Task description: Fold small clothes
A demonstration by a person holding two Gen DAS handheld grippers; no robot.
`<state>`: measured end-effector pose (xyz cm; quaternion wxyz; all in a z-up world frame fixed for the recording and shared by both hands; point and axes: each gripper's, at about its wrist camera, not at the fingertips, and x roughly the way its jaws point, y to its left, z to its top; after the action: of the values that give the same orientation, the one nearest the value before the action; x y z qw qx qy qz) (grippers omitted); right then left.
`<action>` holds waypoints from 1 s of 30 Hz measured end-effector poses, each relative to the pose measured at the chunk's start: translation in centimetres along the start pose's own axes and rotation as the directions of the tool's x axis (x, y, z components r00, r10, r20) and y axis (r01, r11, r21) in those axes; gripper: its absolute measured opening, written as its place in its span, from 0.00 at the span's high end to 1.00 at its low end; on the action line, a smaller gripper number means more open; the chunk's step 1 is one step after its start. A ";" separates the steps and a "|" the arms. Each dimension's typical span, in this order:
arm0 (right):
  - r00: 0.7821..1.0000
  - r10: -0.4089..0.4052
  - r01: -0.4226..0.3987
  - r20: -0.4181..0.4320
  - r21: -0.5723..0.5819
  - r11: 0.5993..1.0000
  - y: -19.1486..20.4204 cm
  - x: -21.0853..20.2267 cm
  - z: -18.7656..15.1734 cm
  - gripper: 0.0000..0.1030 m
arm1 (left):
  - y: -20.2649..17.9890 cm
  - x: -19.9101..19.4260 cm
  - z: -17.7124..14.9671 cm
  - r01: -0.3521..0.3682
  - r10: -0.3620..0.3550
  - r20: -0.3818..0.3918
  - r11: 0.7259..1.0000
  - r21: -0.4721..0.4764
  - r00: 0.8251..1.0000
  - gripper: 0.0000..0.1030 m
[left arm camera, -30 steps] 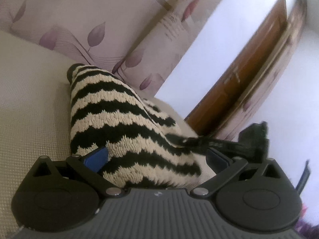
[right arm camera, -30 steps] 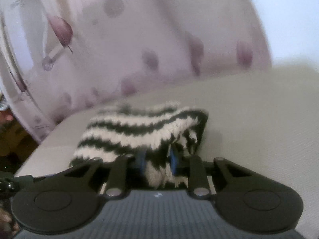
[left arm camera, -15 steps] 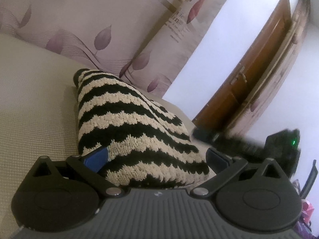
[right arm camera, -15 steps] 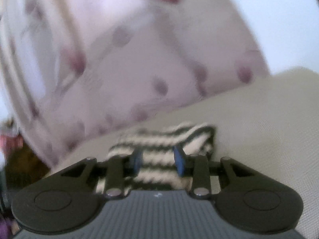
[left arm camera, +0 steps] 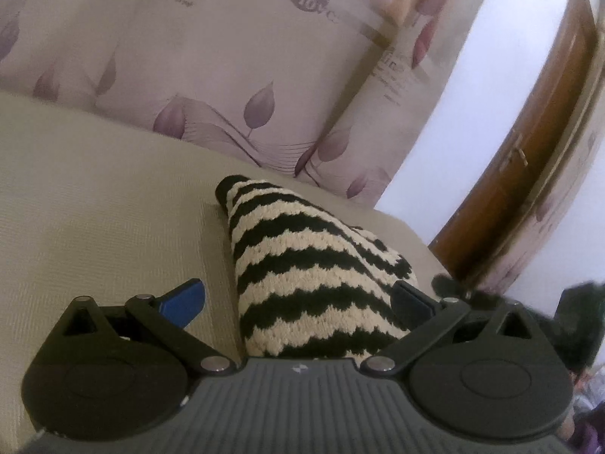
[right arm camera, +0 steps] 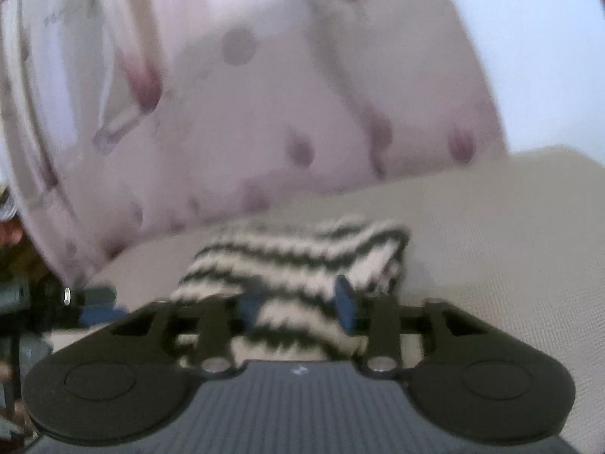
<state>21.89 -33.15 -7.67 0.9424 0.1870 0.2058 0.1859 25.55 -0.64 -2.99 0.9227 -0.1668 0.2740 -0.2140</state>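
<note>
A small black-and-cream striped knit garment lies folded on the beige surface. My left gripper is open wide; the garment's near end lies between its blue fingertips without being pinched. In the blurred right wrist view the same garment lies in front of my right gripper, whose jaws stand apart around its near edge, open. The other gripper shows dark at the left edge.
A pale curtain with purple leaf prints hangs behind the surface. A brown wooden door stands at the right. The beige surface extends left of the garment and to the right in the right wrist view.
My right gripper has let go of the garment's edge and opened. My left gripper has drawn back and to the left, so the garment sits more to its right.
</note>
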 end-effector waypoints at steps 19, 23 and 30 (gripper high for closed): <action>0.987 -0.086 0.101 -0.138 0.108 0.989 -4.3 6.0 -1.7 0.07 | -4.6 5.2 0.3 -0.150 0.169 -0.040 0.943 0.297 0.985 0.00; 0.988 -0.072 0.088 -0.139 0.115 0.989 -4.5 6.3 -1.6 0.07 | -4.8 5.9 0.2 -0.159 0.183 -0.048 0.936 0.313 0.982 0.00; 0.978 0.032 -0.005 -0.205 0.132 0.991 -4.7 7.2 -0.9 0.03 | -1.8 8.3 1.2 -0.014 0.044 -0.135 0.977 0.213 0.990 0.00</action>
<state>28.89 -33.86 -12.76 0.8999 0.2299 0.3125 0.1990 31.98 -6.02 -4.86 0.9169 -0.0482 0.3156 -0.2397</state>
